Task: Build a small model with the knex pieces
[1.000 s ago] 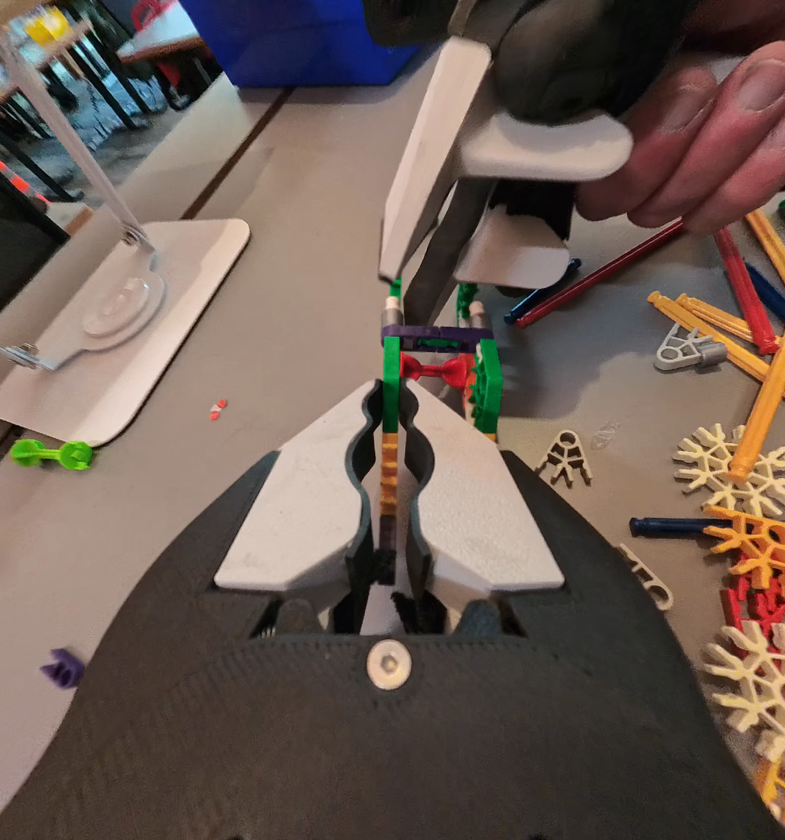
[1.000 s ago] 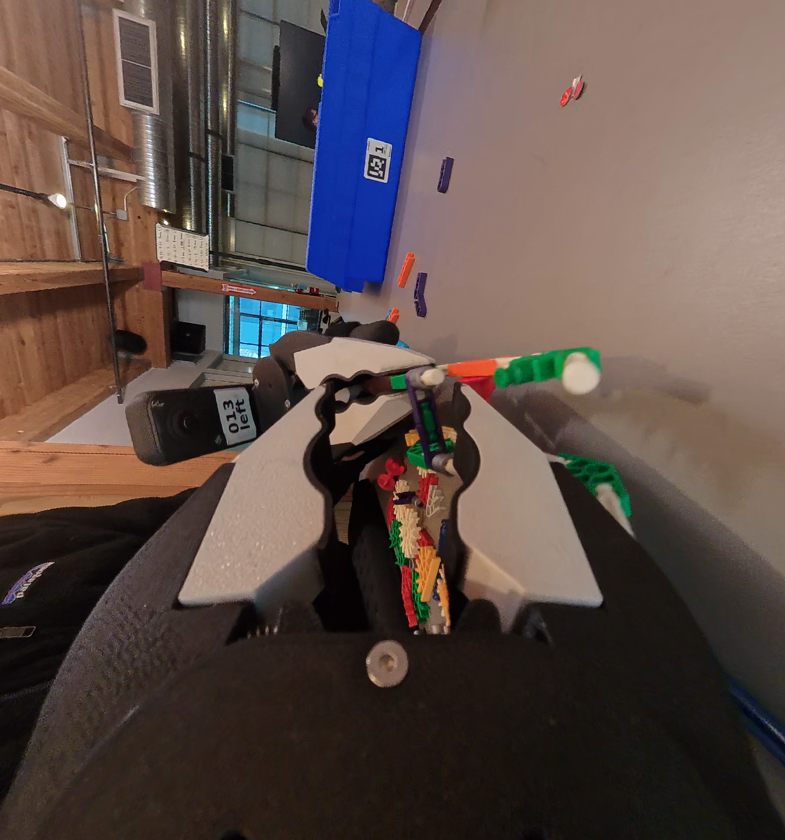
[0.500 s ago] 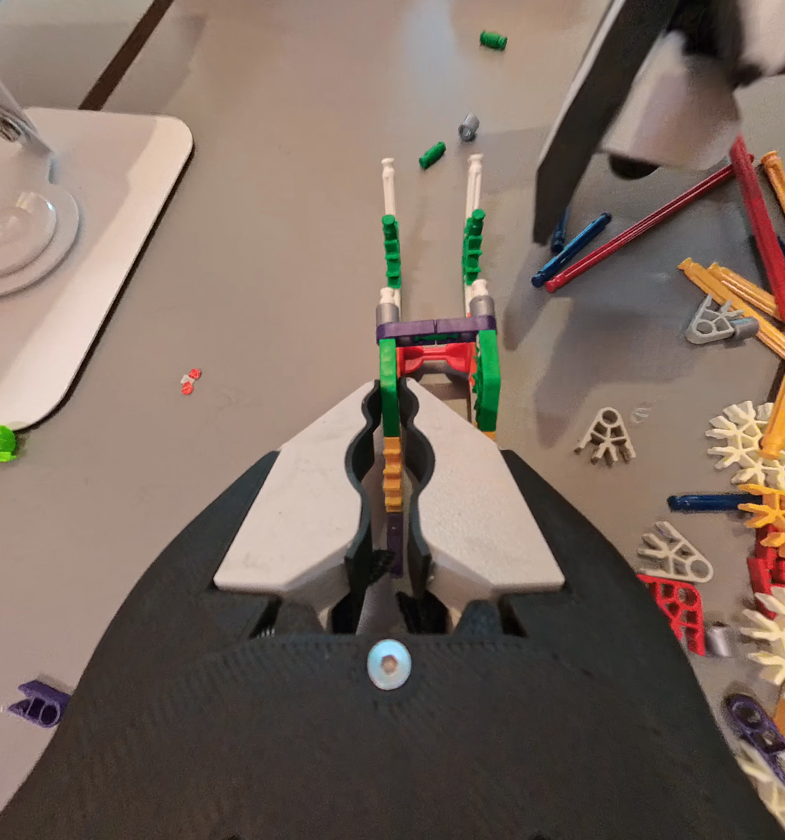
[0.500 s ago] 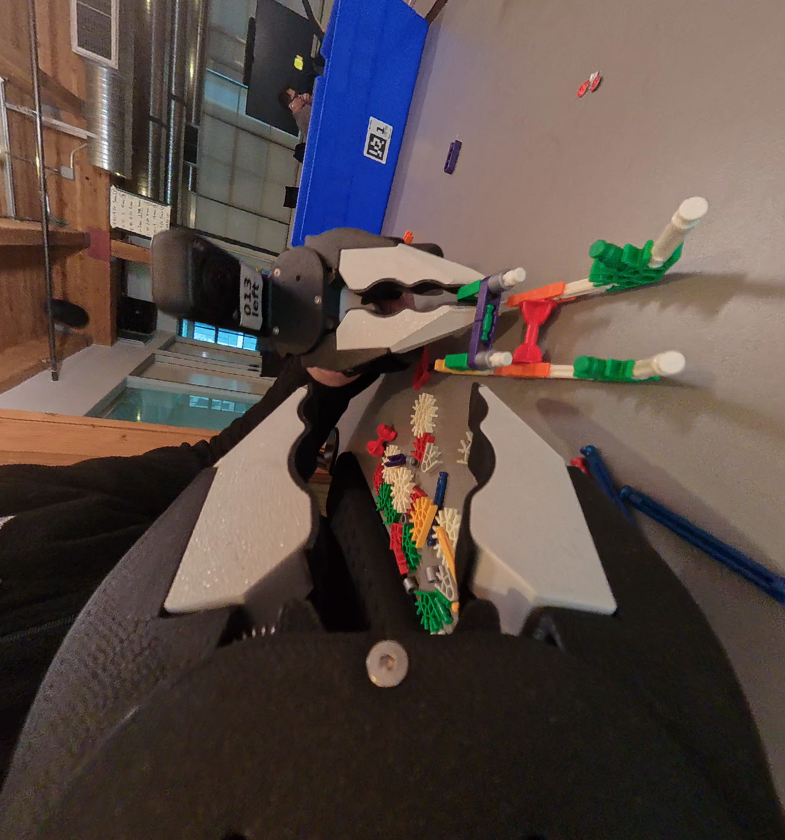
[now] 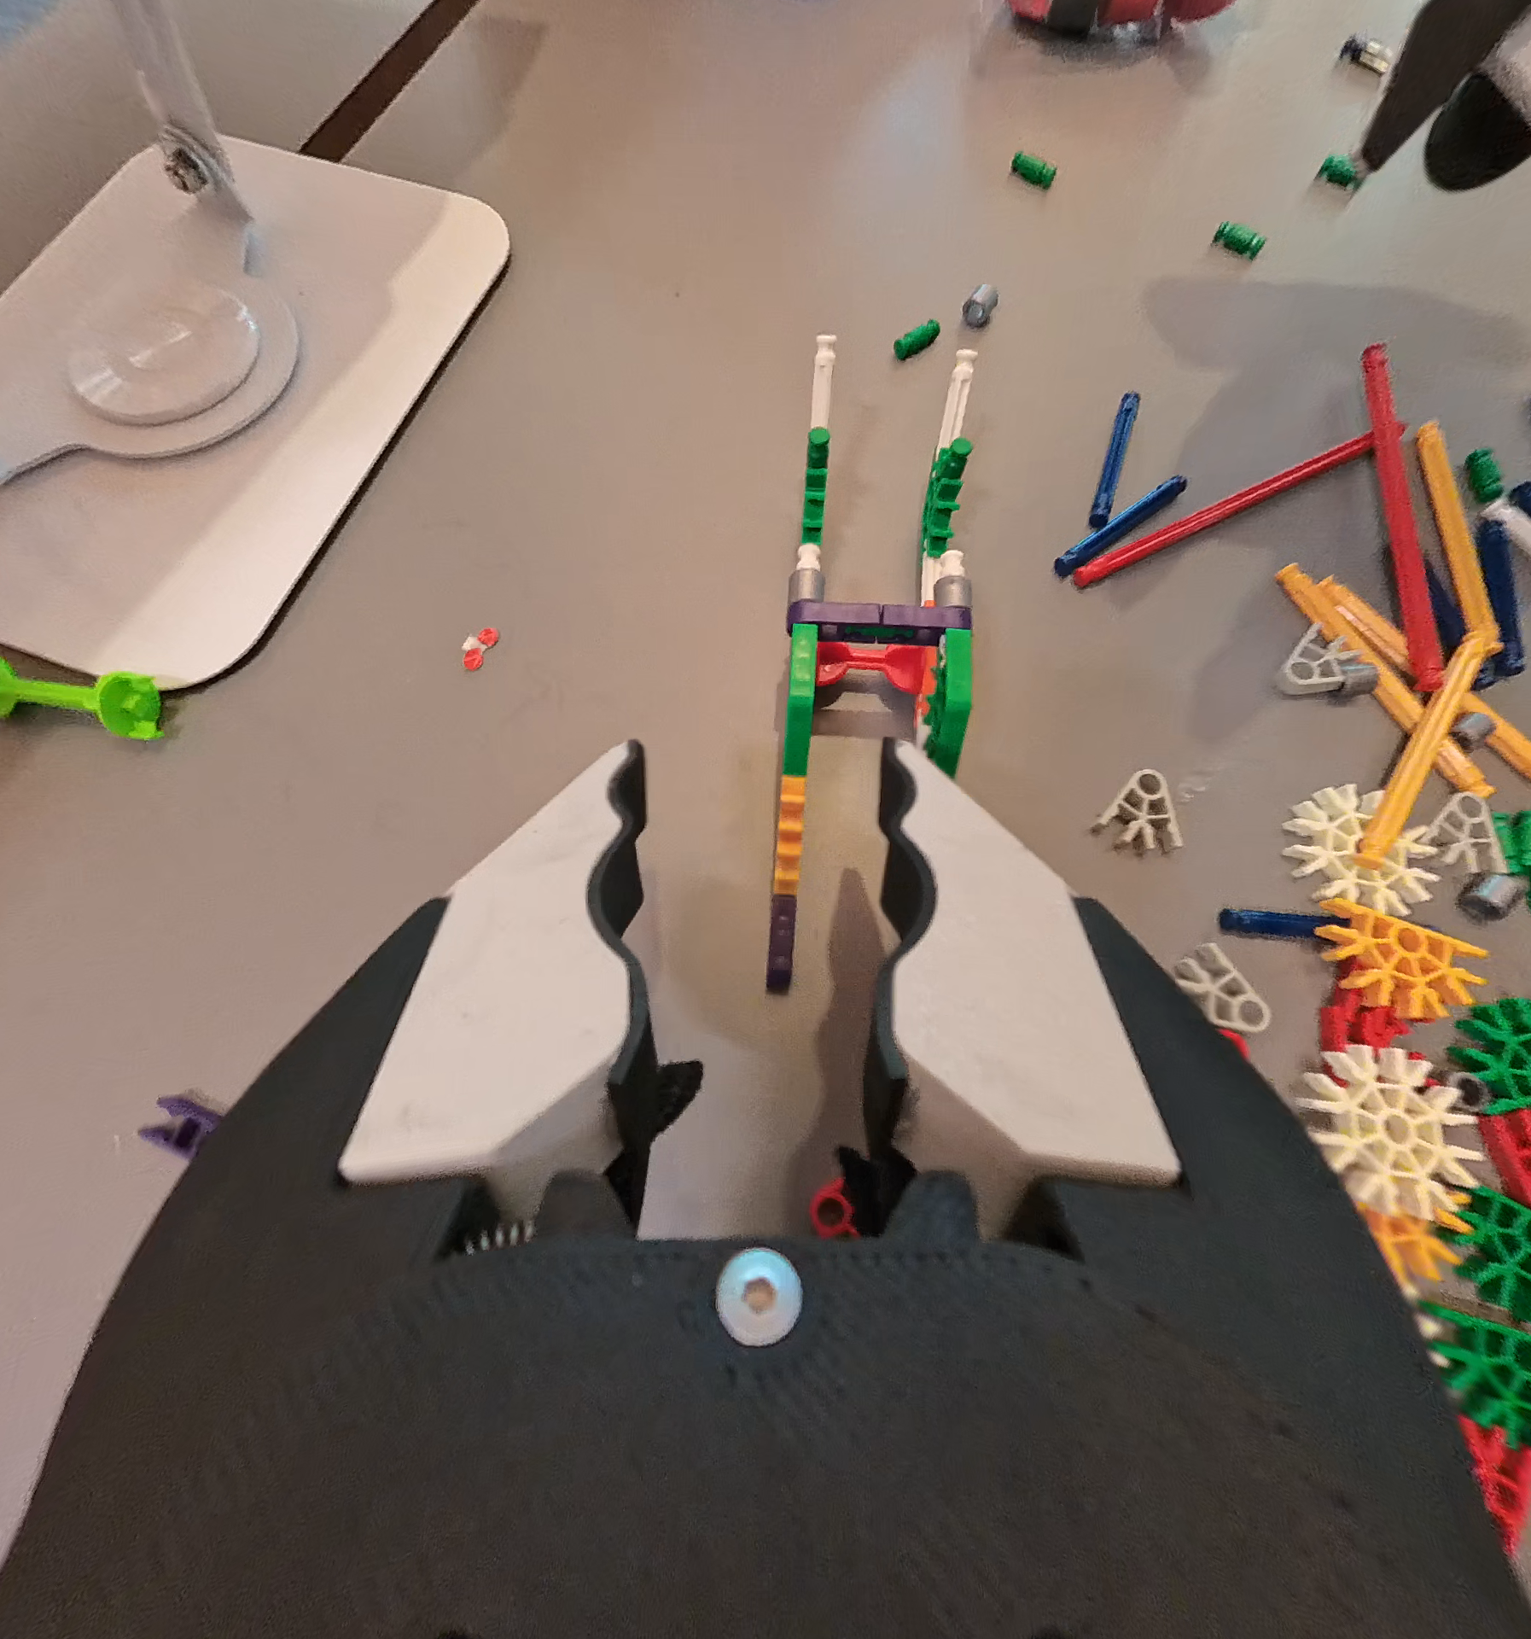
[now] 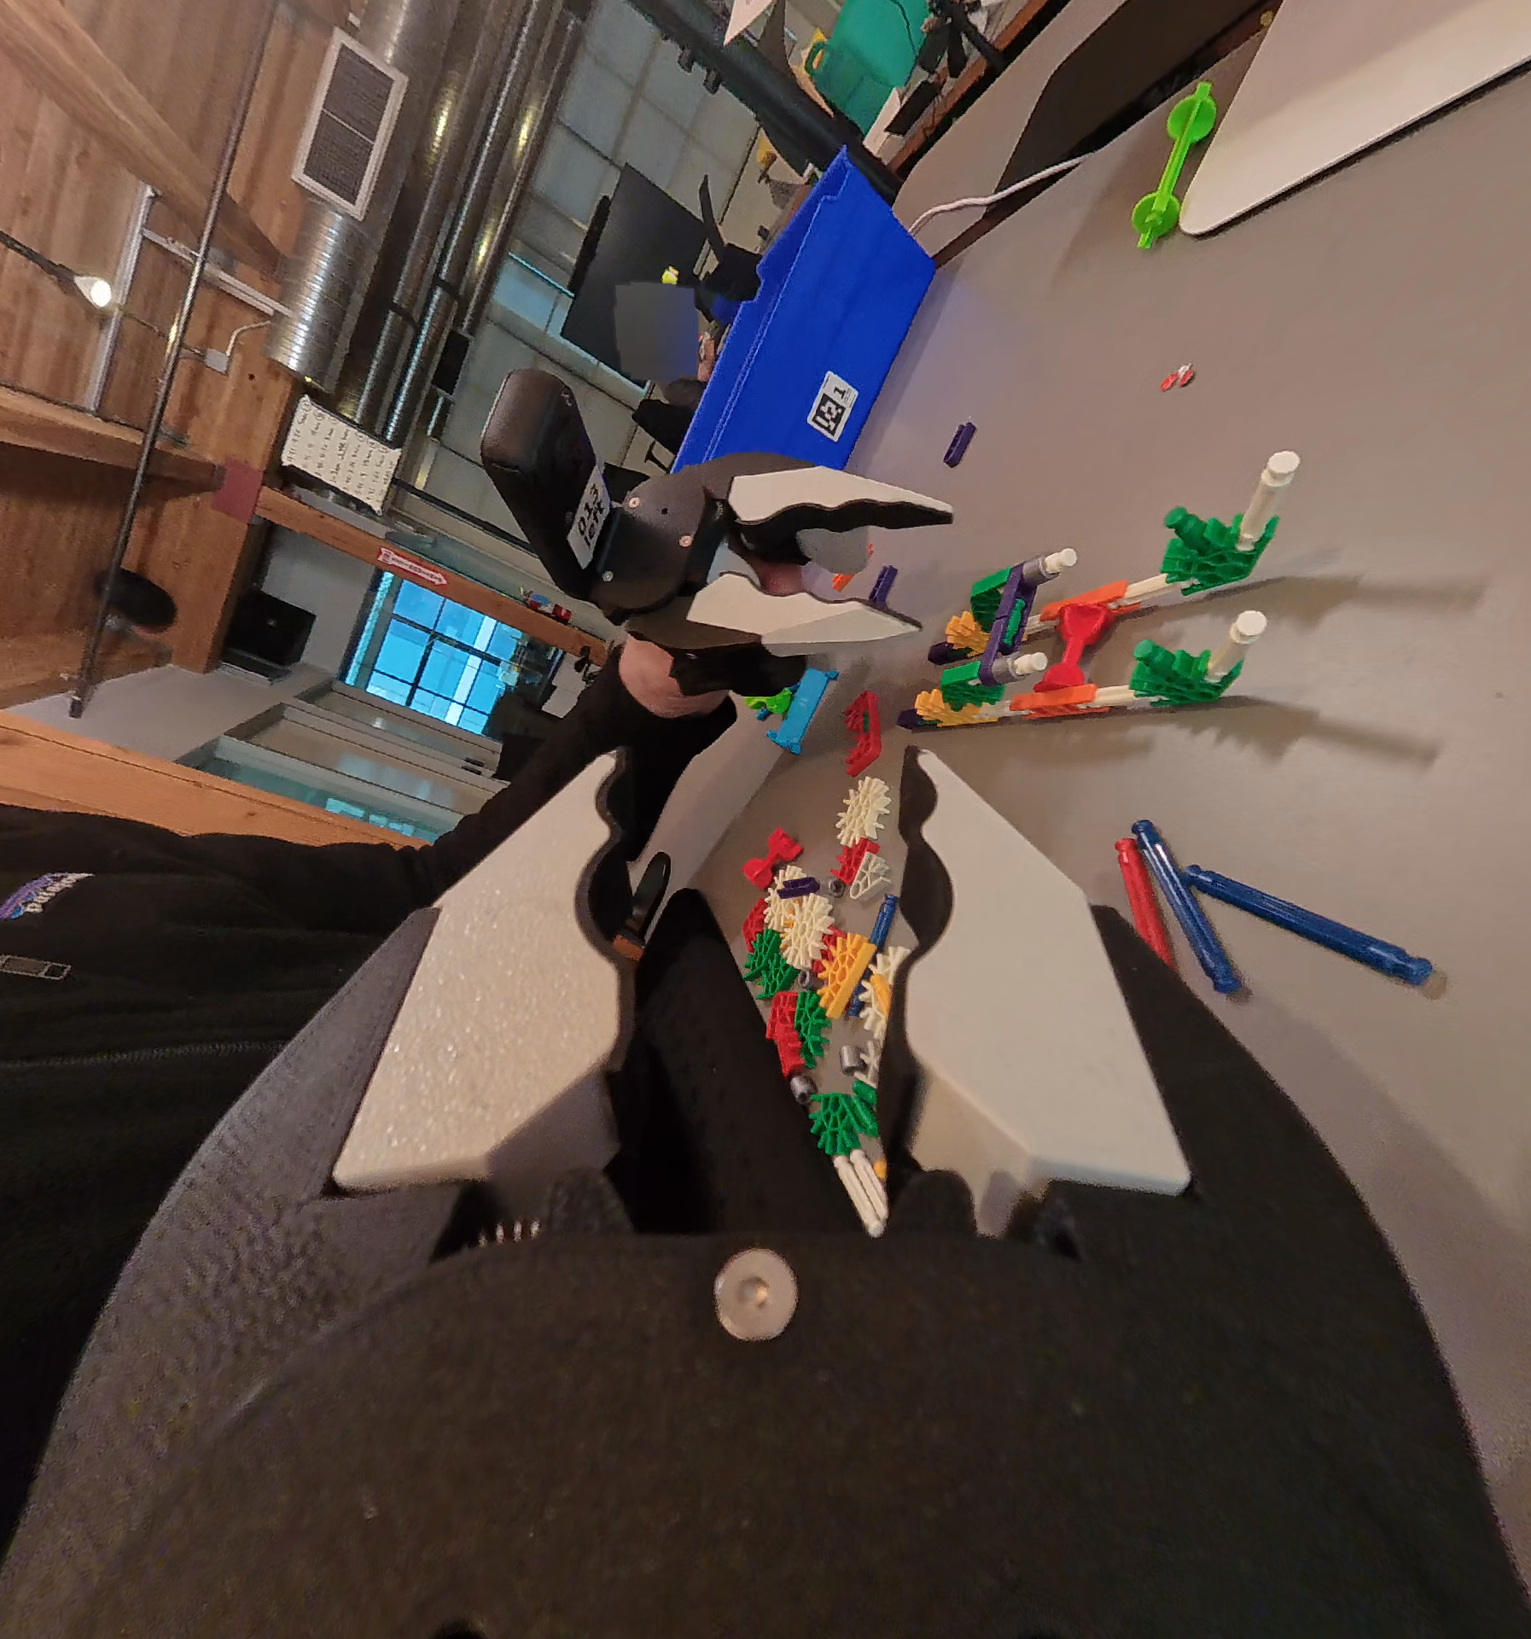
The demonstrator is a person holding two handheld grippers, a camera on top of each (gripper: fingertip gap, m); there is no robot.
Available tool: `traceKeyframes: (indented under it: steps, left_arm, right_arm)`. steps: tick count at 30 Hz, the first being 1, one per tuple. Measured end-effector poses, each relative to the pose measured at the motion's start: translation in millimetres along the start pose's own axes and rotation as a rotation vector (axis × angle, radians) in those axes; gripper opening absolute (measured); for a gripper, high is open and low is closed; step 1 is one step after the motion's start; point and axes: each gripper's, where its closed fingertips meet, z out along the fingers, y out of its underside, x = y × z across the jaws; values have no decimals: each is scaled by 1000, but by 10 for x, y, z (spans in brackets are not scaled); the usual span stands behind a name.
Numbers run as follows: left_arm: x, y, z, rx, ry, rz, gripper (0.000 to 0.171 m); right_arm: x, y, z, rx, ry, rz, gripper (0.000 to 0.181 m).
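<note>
Grey table (image 5: 673, 372); both jaws apart, toy frame (image 5: 877, 639) seemingly untouched.

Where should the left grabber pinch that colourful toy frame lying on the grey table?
Probably the near side rail of the colourful plastic rod-and-connector frame, on its orange and green stretch. It is thin, straight and points at the open left gripper, sitting already between the fingers. Come straight forward from the near end, one finger each side, stopping short of the purple crossbar.
</note>
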Motion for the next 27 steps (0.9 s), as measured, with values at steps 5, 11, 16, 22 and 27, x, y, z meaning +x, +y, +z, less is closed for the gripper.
traceKeyframes:
  steps: [5, 11, 16, 22, 27]
  left_arm:
    - [161, 36, -95, -1, 17, -41, 71]
    - [280, 185, 125, -116, 2, -20, 80]
    - [259, 260, 283, -175, -28, 9, 53]
    - [192, 261, 312, -185, -51, 10, 44]
    - [45, 264, 313, -205, -73, 0, 44]
  right_arm:
    - [45, 47, -82, -15, 54, -43, 57]
    - [7, 55, -56, -18, 42, -50, 56]
    - [-44, 81, -48, -29, 41, -71, 56]
    - [-19, 96, -197, -9, 49, -71, 55]
    - [18, 80, -299, -5, 56, -81, 55]
